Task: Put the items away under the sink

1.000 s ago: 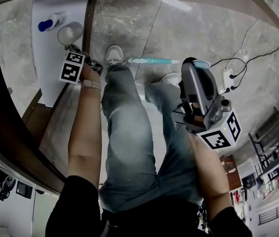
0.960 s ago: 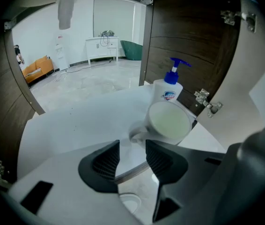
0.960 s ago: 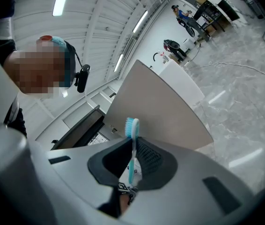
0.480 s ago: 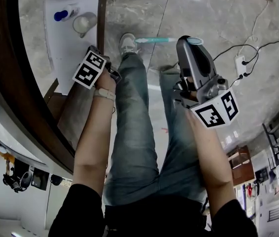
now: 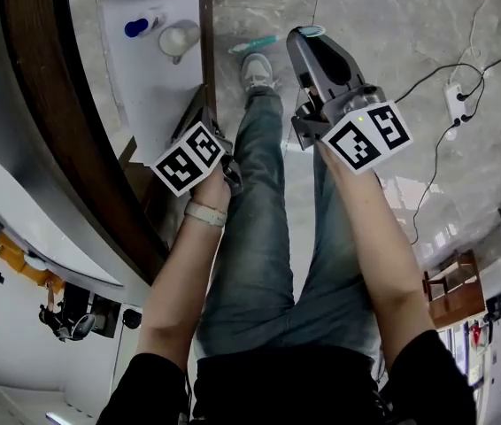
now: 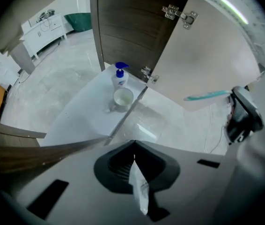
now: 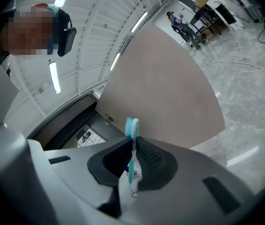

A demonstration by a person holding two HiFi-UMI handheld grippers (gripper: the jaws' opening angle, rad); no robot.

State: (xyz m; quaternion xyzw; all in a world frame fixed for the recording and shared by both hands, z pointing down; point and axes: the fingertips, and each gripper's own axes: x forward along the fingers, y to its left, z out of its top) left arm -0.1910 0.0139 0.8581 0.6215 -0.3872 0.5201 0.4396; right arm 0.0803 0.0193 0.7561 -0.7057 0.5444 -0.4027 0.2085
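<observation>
R tongs [image 7: 133, 150] are clenched on a teal toothbrush [image 7: 132, 128], bristle head upright above the tips, in front of the open cabinet door [image 7: 170, 88]. L tongs [image 6: 133, 159] have just been closed, w/ nothing btwn them. A blue-pump bottle [image 6: 119, 76] & a cup [image 6: 122, 97] are seen side by side at the edge of the cabinet shelf [image 6: 81, 121], nr the door hinge [image 6: 147, 74].
</observation>
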